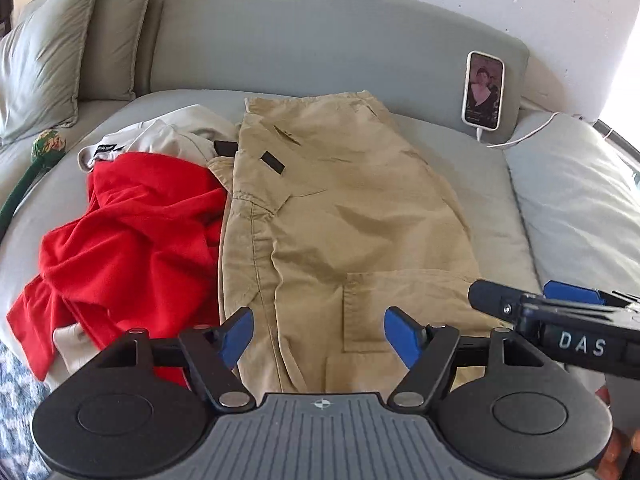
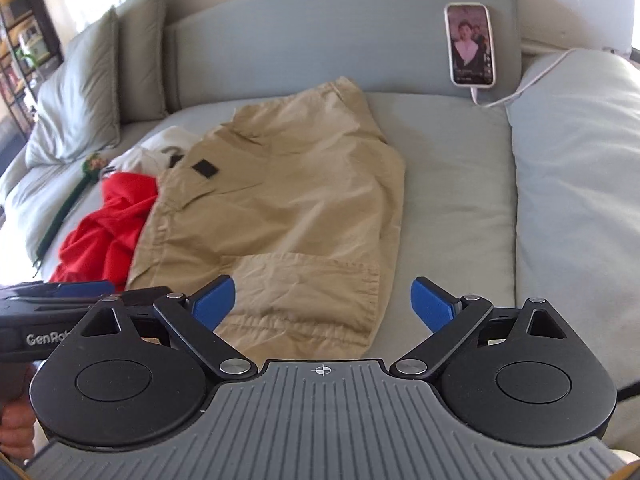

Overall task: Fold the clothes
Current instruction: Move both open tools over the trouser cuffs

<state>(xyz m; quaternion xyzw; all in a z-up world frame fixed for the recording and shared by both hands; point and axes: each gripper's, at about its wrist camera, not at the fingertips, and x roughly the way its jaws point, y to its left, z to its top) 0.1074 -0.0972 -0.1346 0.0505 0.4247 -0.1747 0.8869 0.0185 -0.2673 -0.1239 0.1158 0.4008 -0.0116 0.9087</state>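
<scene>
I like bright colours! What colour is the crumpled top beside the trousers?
Red, clearest in the left wrist view.

white garment mostly buried under red garment, phone screen too small to read

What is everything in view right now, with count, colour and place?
tan cotton cargo shorts: one, khaki, spread flat mid-cushion
crumpled red fleece garment: one, red, left of the shorts, touching them
pale cream garment: one, off-white, behind the red one
white-cased phone: one, screen lit, leaning on the backrest, right
white charging cable: one, runs from the phone to the right
grey-green sofa: one, under it all
sage throw pillows: two, far left
green stick with a floral ball head: one, left cushion
left tool: one, black with blue pads, open, over the shorts' near end
right tool: one, same make, open, over the shorts' near right corner
</scene>
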